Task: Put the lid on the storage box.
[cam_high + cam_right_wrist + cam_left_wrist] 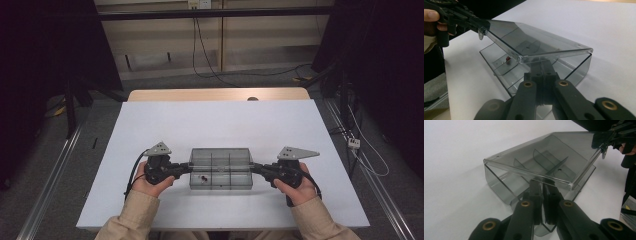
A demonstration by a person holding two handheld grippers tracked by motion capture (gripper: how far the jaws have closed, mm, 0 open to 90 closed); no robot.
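A smoky clear plastic box (220, 169) with inner dividers sits on the white table near the person. Its lid (564, 147) is tilted up off the base (499, 183). My left gripper (188, 167) is shut on the lid's left side edge, its jaws (543, 185) pressed together just under that rim. My right gripper (253, 167) is shut on the opposite side edge of the lid (536, 42), above the base (579, 70). A small red piece (508, 59) lies in one compartment.
The white table top (215, 125) stretches away beyond the box, ending in a wooden strip (215, 94) with a small round object (252, 99). Cables and metal rails lie on the floor on both sides.
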